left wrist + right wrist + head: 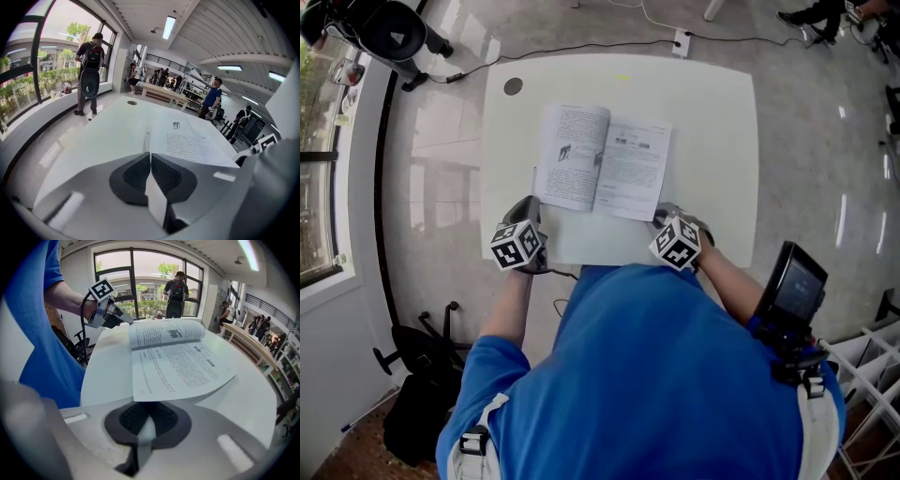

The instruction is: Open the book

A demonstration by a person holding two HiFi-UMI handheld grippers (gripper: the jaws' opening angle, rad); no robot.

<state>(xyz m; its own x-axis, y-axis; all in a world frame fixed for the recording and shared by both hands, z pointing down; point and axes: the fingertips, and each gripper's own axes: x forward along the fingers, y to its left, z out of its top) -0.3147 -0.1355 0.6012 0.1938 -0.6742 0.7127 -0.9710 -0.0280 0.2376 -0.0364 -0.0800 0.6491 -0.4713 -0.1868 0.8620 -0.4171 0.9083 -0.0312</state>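
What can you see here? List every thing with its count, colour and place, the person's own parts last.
Rounded white table: one, white, centre of grey floor.
Open printed paper book: one, white pages, mid-table.
Round grey disc: one, grey, table's far-left corner.
White power strip: one, white, floor beyond table.
Person's blue shirt: one, blue, nearest the camera.
Left tongs: one, grey, shut, book's near-left corner.
Right tongs: one, grey, shut, book's near-right corner.
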